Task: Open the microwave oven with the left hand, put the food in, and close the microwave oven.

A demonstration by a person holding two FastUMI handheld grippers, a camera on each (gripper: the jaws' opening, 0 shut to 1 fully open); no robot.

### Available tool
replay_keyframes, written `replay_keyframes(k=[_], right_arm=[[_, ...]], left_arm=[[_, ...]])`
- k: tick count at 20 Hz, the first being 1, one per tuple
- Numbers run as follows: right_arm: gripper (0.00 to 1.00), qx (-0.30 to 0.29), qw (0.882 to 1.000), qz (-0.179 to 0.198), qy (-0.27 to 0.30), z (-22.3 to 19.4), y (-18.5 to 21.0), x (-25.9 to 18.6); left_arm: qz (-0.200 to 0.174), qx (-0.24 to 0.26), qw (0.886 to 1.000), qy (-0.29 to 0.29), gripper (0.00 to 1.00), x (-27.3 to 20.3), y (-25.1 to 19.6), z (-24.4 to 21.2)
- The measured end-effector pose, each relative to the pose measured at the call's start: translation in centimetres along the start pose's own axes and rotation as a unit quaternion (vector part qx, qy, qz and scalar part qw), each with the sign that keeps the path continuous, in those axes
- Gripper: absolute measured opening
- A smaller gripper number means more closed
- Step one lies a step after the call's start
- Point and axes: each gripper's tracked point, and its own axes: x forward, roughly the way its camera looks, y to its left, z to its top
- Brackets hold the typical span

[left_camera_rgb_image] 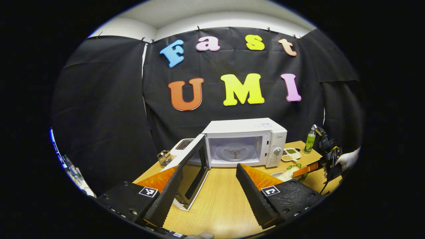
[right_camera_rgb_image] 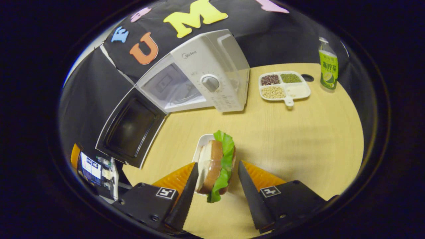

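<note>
My left finger [left_camera_rgb_image: 166, 196] covers the lower near corner of the open microwave door [left_camera_rgb_image: 194, 169]. Behind that door, a wire basket [left_camera_rgb_image: 164, 158] and a white appliance [left_camera_rgb_image: 183, 144] show only in part; I cannot tell what the appliance is. My right finger [left_camera_rgb_image: 255, 196] hides most of the sandwich [left_camera_rgb_image: 292, 171]. In the right gripper view, my fingers overlap the near end of the sandwich [right_camera_rgb_image: 217, 162] and its white plate [right_camera_rgb_image: 203, 142]; whether they touch it is unclear
</note>
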Motion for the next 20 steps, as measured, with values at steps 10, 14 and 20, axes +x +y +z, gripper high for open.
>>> replay_keyframes(k=[10, 14, 20], right_arm=[[0.39, 0.098, 0.992, 0.05, 0.057, 0.8, 1.0, 0.6], [0.37, 0.083, 0.994, 0.06, 0.028, 2.3, 3.3, -1.3], [0.37, 0.075, 0.991, 0.077, -0.079, 7.0, 10.3, -4.6]], left_arm=[[0.027, 0.008, 1.0, 0.005, 0.97, -0.1, 0.4, 1.0], [0.019, 0.001, 1.0, 0.002, 0.97, 0.1, 0.8, 1.1], [-0.014, 0.012, 1.0, -0.014, 0.97, 1.8, 1.8, 1.4]])
